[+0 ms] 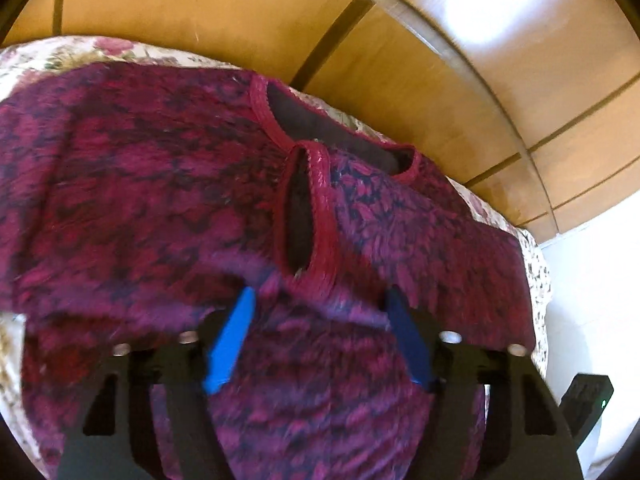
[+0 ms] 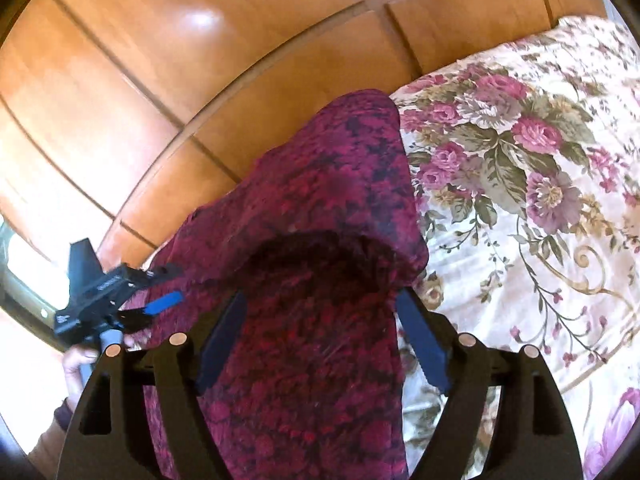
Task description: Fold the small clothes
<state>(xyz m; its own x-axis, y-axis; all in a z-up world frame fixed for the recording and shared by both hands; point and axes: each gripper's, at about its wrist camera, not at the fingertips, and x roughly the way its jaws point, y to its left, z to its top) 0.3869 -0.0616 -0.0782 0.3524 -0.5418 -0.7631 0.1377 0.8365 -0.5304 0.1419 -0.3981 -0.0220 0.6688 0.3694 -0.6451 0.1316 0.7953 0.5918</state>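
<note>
A magenta and dark patterned knit top [image 1: 152, 184] with a red-trimmed neck slit [image 1: 320, 208] lies spread on a floral bedspread [image 1: 60, 54]. My left gripper [image 1: 320, 294] stands over its near part; a hump of the cloth lies between the blue pads [image 1: 232, 340], and the jaws are partly apart, not pressing it. In the right wrist view a fold of the same top [image 2: 320, 184] rises between the wide-apart fingers of my right gripper [image 2: 320, 294], which grips nothing. The left gripper [image 2: 168, 286] shows there at the top's left edge.
The floral bedspread [image 2: 520, 200] stretches to the right of the top. Glossy wooden wardrobe panels [image 2: 160, 80] stand close behind the bed. A hand [image 2: 76, 364] holds the left gripper's handle. A white wall [image 1: 592, 280] is at the right.
</note>
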